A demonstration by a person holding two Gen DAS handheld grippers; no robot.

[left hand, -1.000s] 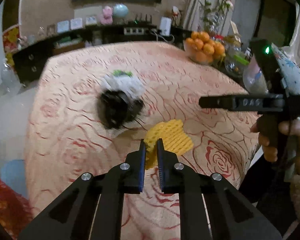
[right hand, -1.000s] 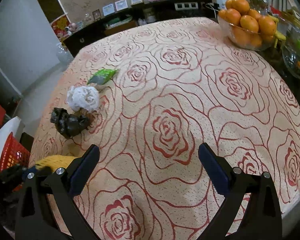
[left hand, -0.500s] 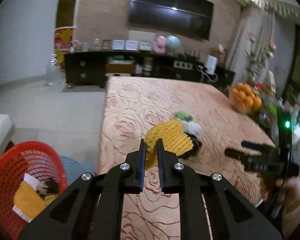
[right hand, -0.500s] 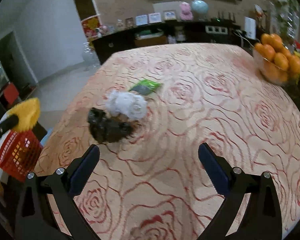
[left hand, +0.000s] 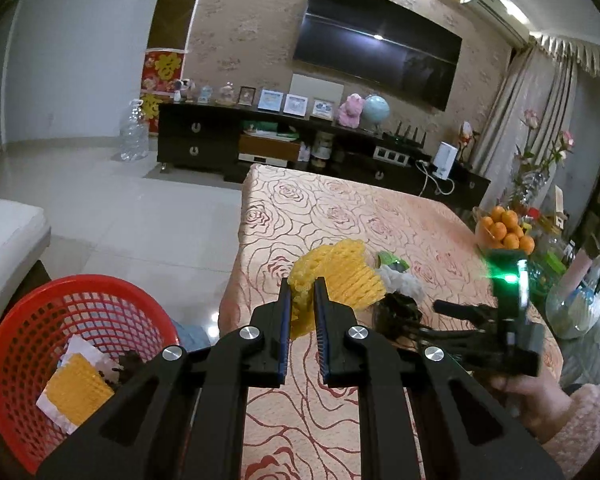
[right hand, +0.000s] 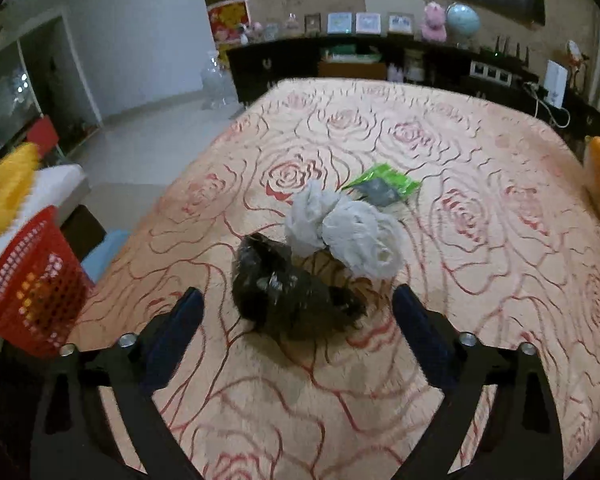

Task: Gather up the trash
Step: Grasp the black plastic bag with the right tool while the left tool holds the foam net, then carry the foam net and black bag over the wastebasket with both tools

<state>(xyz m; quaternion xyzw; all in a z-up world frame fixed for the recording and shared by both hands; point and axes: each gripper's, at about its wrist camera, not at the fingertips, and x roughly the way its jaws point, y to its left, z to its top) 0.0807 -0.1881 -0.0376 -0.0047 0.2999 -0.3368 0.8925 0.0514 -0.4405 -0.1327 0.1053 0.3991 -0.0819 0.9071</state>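
Note:
My left gripper [left hand: 301, 286] is shut on a yellow foam net [left hand: 336, 276], held in the air above the table's left edge. Down at the left stands a red mesh basket [left hand: 24, 320] with another yellow net and other scraps inside. My right gripper [right hand: 296, 300] hangs over a crumpled black bag [right hand: 288, 292] on the rose-patterned tablecloth [right hand: 460, 168]. Its jaws are closing, the bag lies between them, and the pads do not touch it. A crumpled white bag [right hand: 348, 228] and a green wrapper [right hand: 384, 184] lie just beyond the black bag.
A bowl of oranges [left hand: 504, 232] and glass vases stand at the table's right side. The red basket [right hand: 28, 288] sits off the table's left edge beside a white seat. A dark sideboard [left hand: 300, 152] runs along the far wall.
My left gripper has swung left and upward with the yellow net, and the red basket has come into its view. My right gripper has moved over the black bag, its jaws now narrower.

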